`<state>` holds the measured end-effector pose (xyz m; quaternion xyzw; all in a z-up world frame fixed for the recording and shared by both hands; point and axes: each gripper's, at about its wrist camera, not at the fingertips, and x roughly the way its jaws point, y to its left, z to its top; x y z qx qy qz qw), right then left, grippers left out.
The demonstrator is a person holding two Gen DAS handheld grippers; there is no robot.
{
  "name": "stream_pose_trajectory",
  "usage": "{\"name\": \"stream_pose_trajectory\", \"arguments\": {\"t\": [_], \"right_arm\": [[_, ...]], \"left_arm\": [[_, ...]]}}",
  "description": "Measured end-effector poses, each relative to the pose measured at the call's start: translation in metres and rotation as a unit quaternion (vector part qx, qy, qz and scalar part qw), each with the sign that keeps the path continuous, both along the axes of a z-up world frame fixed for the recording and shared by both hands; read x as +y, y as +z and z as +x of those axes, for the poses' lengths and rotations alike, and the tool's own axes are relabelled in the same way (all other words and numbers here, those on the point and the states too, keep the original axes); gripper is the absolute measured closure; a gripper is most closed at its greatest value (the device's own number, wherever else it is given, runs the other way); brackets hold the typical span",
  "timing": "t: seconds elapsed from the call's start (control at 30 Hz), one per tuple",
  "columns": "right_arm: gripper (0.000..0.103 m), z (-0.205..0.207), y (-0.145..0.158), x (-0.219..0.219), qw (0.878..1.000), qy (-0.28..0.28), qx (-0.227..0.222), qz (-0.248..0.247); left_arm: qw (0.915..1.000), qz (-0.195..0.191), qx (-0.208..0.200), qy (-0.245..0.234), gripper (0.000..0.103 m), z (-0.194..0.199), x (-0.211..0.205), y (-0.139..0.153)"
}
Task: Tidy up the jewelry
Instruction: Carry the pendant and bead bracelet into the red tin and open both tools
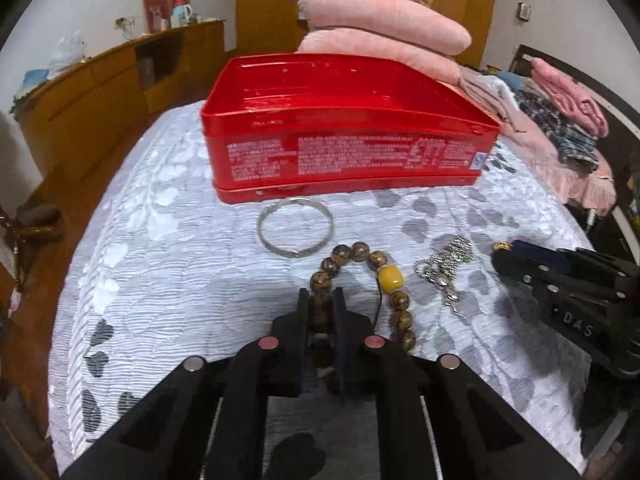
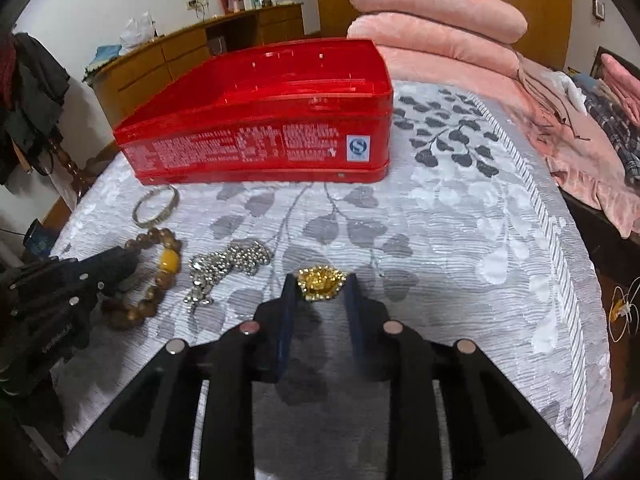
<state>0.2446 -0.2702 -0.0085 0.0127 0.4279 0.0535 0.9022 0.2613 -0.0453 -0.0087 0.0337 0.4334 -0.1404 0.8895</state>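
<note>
An open red tin [image 1: 344, 152] stands at the back of the bed; it also shows in the right wrist view [image 2: 256, 148]. A silver bangle [image 1: 295, 227] [image 2: 156, 204] lies in front of it. My left gripper [image 1: 322, 294] is shut on the brown bead bracelet [image 1: 362, 256] with a yellow bead [image 2: 168, 262]. A silver chain [image 1: 444, 268] [image 2: 228, 264] lies to its right. My right gripper [image 2: 320, 280] is shut on a gold ring [image 2: 321, 282]; it shows at the right in the left wrist view [image 1: 504, 250].
The bedspread [image 2: 440, 240] is white with grey leaves. Folded pink blankets [image 1: 384, 24] are stacked behind the tin. Clothes [image 1: 560, 120] lie at the right. A wooden cabinet [image 1: 120, 88] stands at the left.
</note>
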Motion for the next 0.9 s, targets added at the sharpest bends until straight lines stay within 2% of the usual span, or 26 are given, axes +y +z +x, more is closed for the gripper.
{"name": "stream_pose_trajectory", "arguments": {"t": [0.17,0.4,0.6,0.9], "right_arm": [[0.080,-0.011,0.014,0.001,1.000,0.009,-0.020,-0.001],[0.080,-0.010,0.036,0.007,0.999,0.018,-0.044,0.000],[0.080,0.006,0.056,0.007,0.998,0.016,-0.060,0.009],[0.080,0.055,0.078,0.012,0.997,0.010,-0.067,0.021]], "left_arm": [[0.9996,-0.005,-0.028,0.000,0.092,-0.012,0.003,0.010],[0.9972,-0.052,-0.054,0.002,0.092,-0.017,0.014,0.041],[0.9951,-0.064,-0.075,0.006,0.092,-0.008,0.013,0.063],[0.9916,-0.091,-0.091,0.009,0.092,0.018,0.008,0.090]]}}
